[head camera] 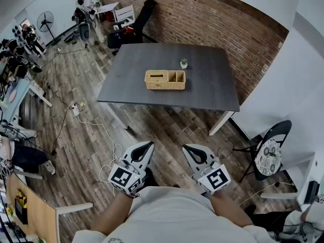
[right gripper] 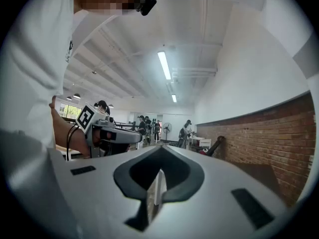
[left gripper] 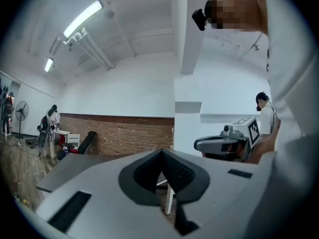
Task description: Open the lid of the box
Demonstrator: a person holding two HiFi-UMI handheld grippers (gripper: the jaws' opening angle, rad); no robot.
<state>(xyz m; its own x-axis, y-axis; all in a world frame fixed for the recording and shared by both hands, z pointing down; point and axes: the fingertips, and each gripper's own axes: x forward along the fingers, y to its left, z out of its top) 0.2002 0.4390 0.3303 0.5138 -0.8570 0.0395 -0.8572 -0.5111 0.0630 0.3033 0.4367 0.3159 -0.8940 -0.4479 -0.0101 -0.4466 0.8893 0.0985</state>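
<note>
A woven wicker box (head camera: 165, 79) sits on the dark grey table (head camera: 212, 92), far ahead of me. Its left half carries a lid with a slot, and its right half shows open compartments. Both grippers hang close to my body over the wooden floor, well short of the table. My left gripper (head camera: 147, 146) is shut with nothing in it, its jaws meeting at a point (left gripper: 161, 151). My right gripper (head camera: 189, 149) is shut and empty too (right gripper: 160, 148). Each gripper view catches the other gripper off to the side, the right gripper (left gripper: 224, 143) and the left gripper (right gripper: 107, 131).
A small potted plant (head camera: 184, 63) stands on the table behind the box. A round black chair (head camera: 271, 153) is at the right, and white cables (head camera: 101, 135) trail over the floor at the left. A black office chair (head camera: 136, 22) and a brick wall (head camera: 212, 24) lie beyond.
</note>
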